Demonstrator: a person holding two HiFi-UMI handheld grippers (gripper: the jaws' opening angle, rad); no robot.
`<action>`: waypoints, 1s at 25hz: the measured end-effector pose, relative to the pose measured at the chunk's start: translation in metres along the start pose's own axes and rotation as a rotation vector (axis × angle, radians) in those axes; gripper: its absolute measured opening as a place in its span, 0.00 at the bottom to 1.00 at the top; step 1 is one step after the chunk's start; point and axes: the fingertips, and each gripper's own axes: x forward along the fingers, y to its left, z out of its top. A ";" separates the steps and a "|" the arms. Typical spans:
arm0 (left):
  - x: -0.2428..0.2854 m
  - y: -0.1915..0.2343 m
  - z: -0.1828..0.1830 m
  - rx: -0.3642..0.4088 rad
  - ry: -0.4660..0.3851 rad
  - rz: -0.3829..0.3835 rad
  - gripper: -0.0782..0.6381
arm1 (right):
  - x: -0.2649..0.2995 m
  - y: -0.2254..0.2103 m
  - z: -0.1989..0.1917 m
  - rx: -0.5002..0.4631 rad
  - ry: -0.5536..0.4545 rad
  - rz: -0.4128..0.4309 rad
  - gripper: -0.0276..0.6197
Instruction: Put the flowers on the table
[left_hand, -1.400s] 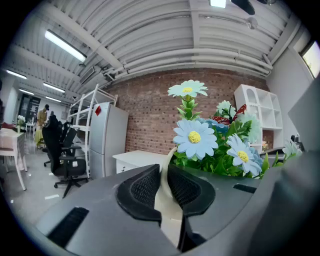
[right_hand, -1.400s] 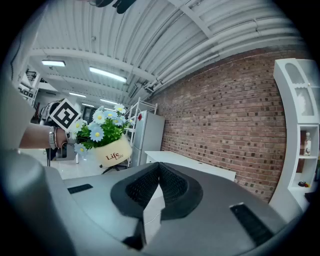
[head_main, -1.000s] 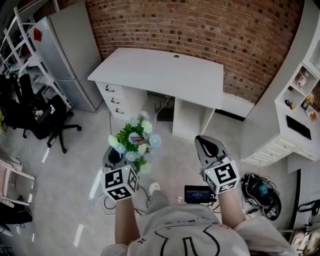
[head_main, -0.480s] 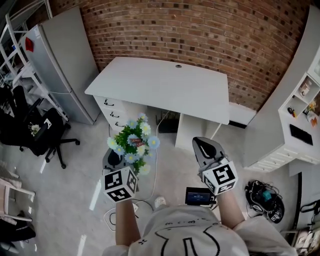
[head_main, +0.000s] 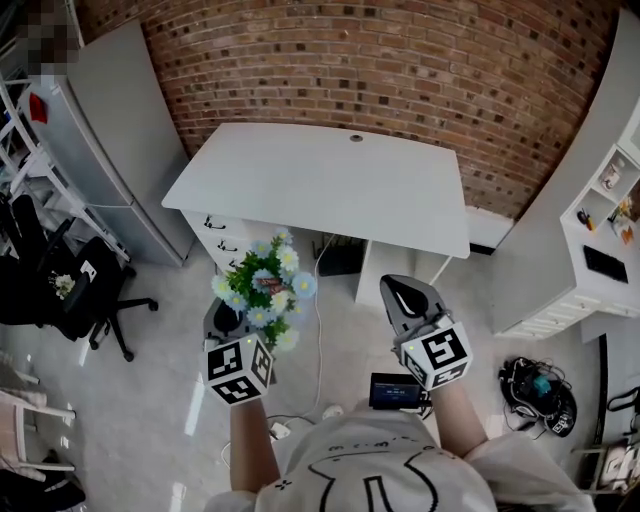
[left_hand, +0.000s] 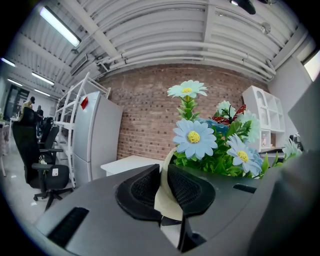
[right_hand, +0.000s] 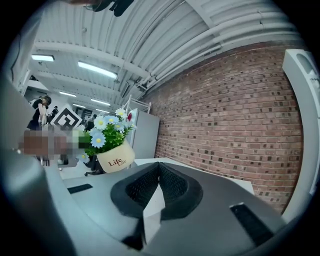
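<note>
Left gripper view | left gripper (left_hand: 165, 172) grips flowers (left_hand: 194, 137) | right gripper (right_hand: 159, 167) closed, empty

We wear a white short-sleeved shirt (head_main: 375, 470) with a black line drawing. Our grey plastic left claw (left_hand: 165, 170) and grey plastic right claw (right_hand: 159, 167) have black ribbed pads (left_hand: 145, 187). Each bears a white cube with black square markers (head_main: 240, 368).

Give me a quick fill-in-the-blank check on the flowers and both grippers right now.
The left gripper is clamped on the ____ of the flower pot. The right gripper is shut and holds ____. The white table stands against a ____ wall. The flowers hang over the ____, short of the table.
Missing: rim; nothing; brick; floor.
</note>
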 end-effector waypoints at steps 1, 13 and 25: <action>0.005 0.002 0.000 -0.001 0.003 -0.004 0.19 | 0.004 -0.001 0.000 0.002 0.004 -0.003 0.07; 0.067 0.018 0.001 0.001 0.008 -0.020 0.19 | 0.059 -0.023 -0.011 0.014 0.018 -0.009 0.07; 0.185 0.045 0.022 0.012 -0.002 -0.016 0.19 | 0.174 -0.078 -0.009 0.021 -0.008 -0.002 0.07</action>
